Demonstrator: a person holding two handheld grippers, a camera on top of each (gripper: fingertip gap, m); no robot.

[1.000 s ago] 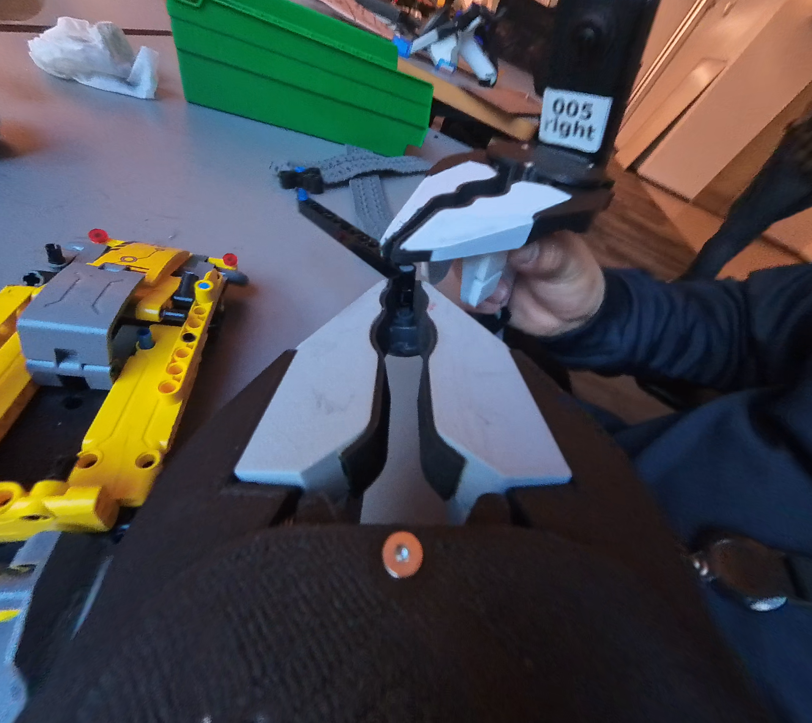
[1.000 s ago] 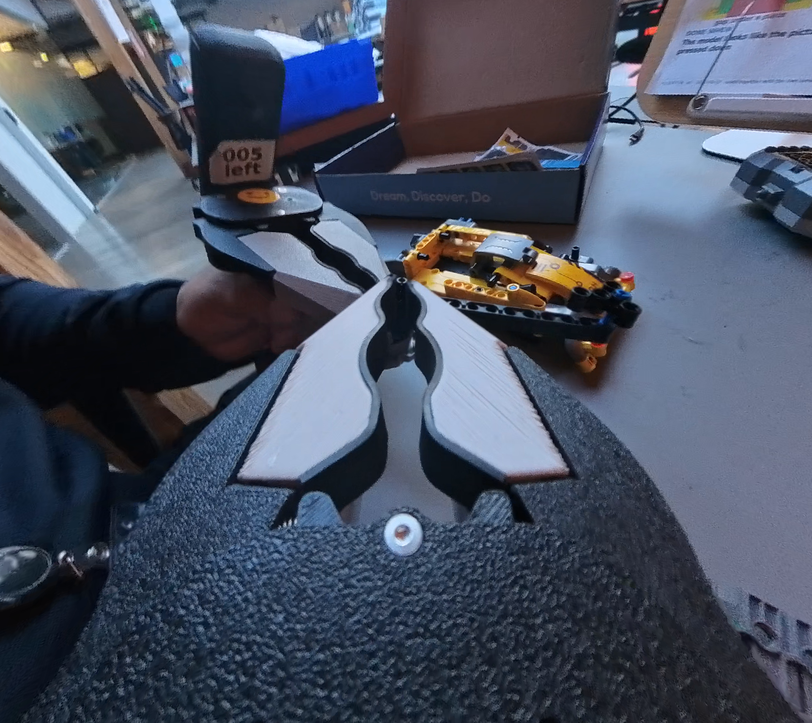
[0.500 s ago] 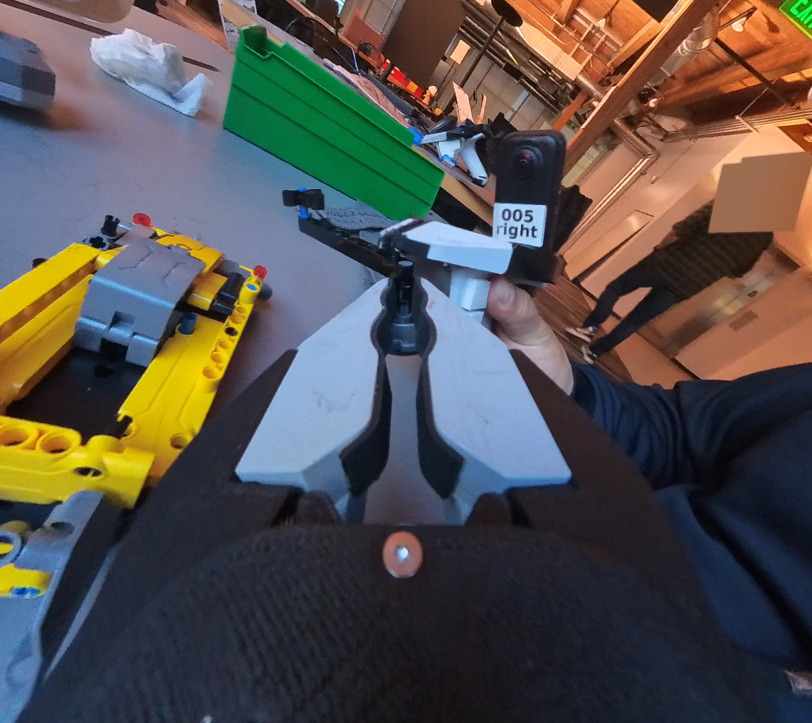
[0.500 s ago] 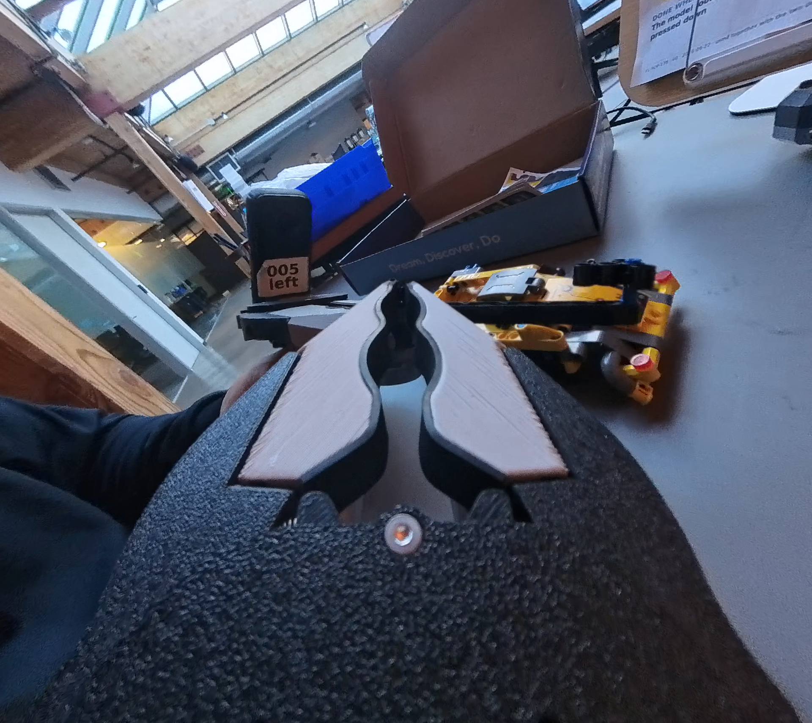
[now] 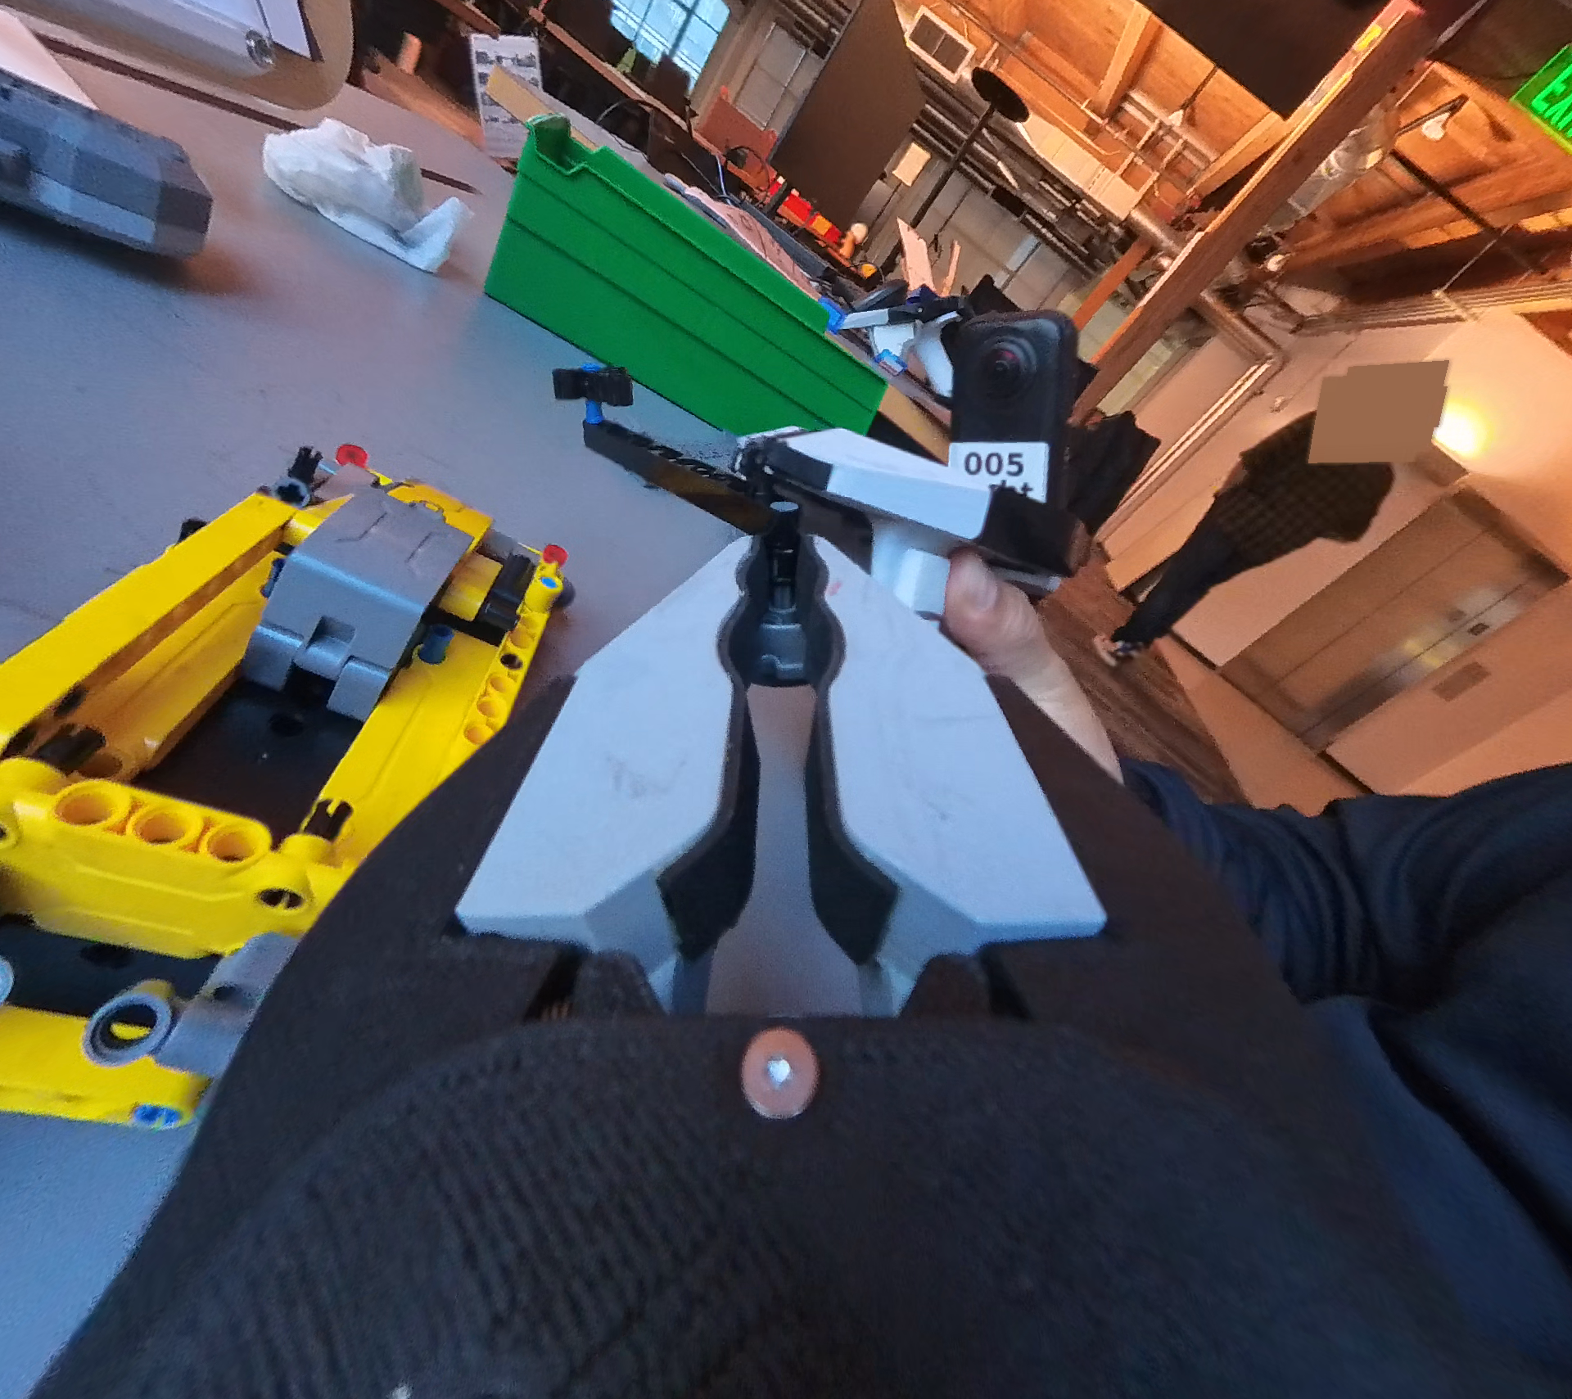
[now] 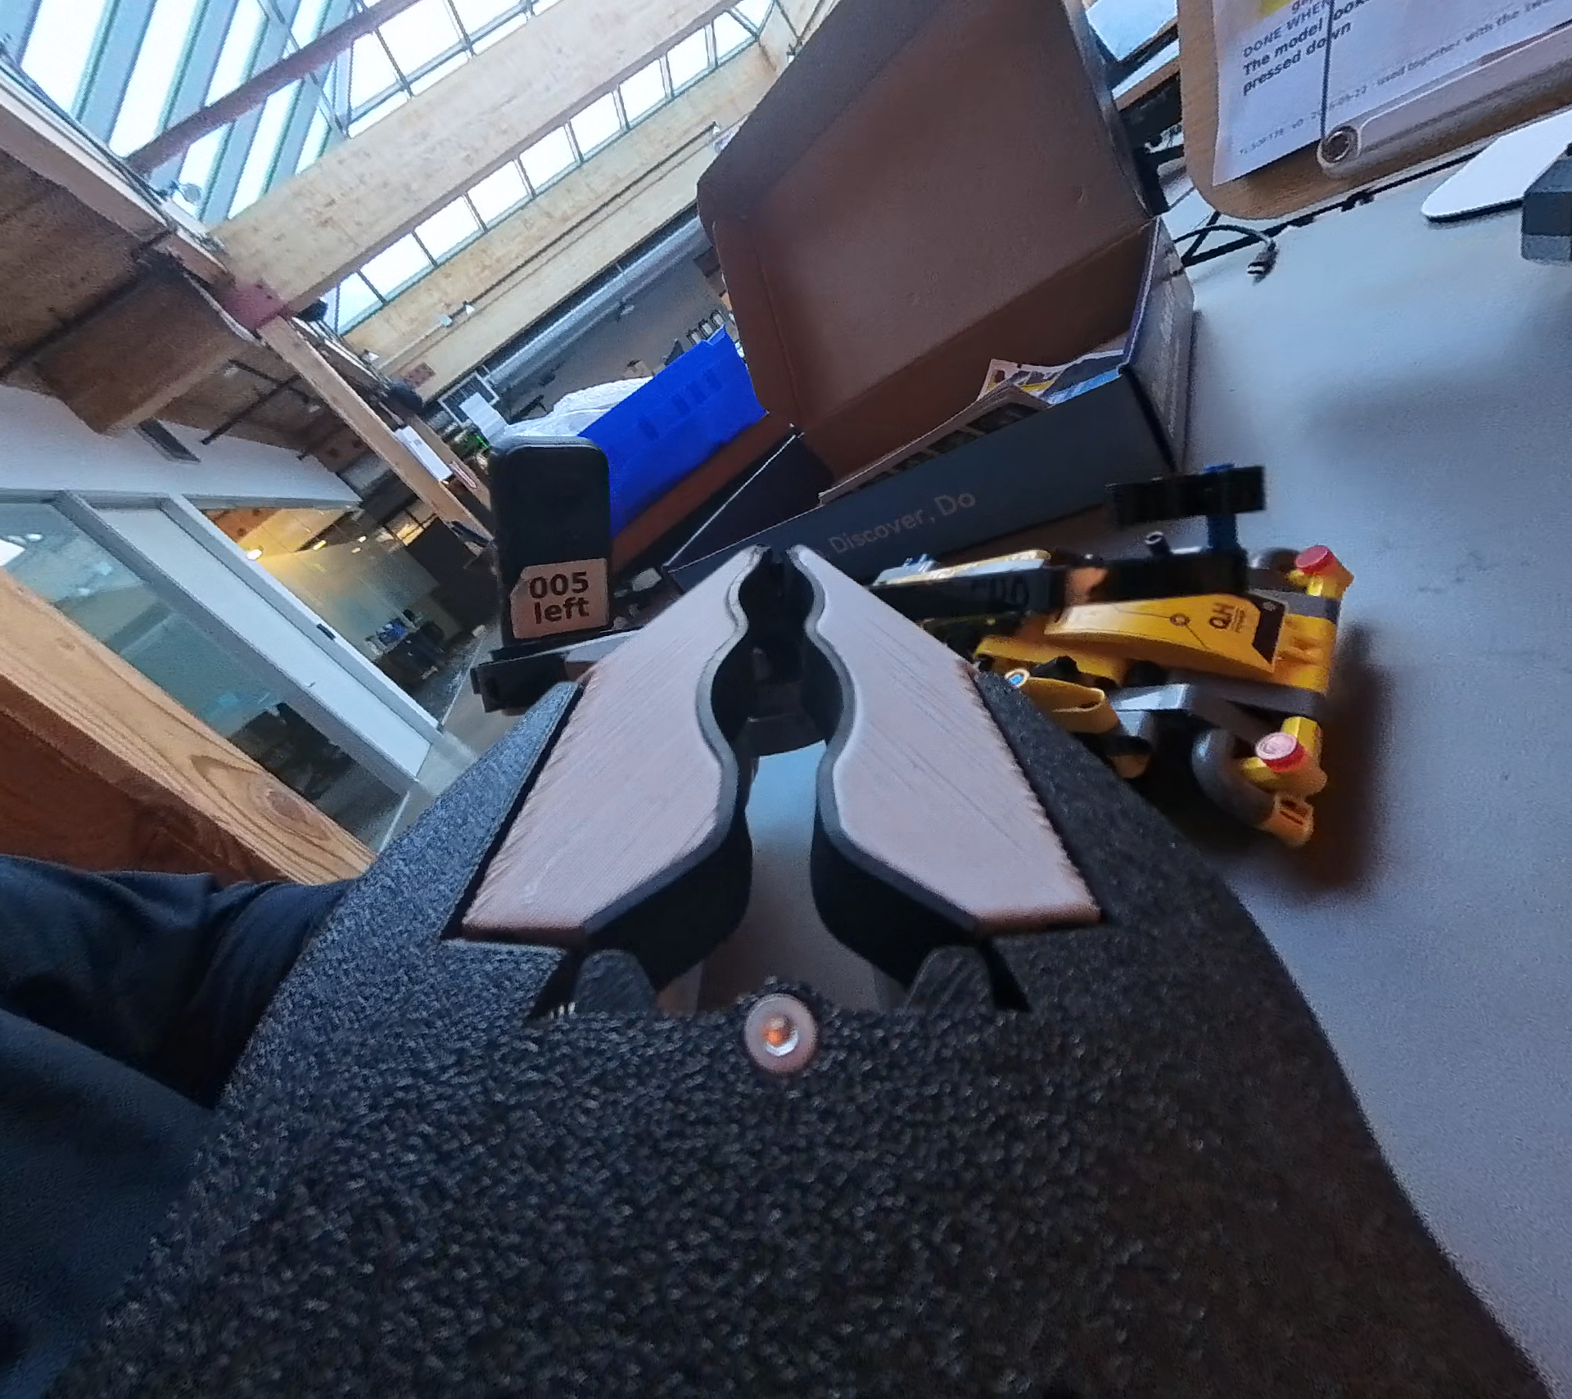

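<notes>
The left gripper [image 5: 781,550], jaws pinched on a small black peg [image 5: 778,622], meets the right gripper [image 6: 776,560] above the table edge. The right jaws are clamped on one end of a black beam [image 5: 655,458], whose gear-tipped far end points to 11 o'clock in the left wrist view. A yellow model [image 5: 170,678] lies on the grey table [image 5: 255,355] at 9 o'clock, a green bin [image 5: 663,286] at 12. With both tools meeting at one tiny joint, peg and beam hole seem best kept square and both grips firm; a tilt could jam or drop the peg.
</notes>
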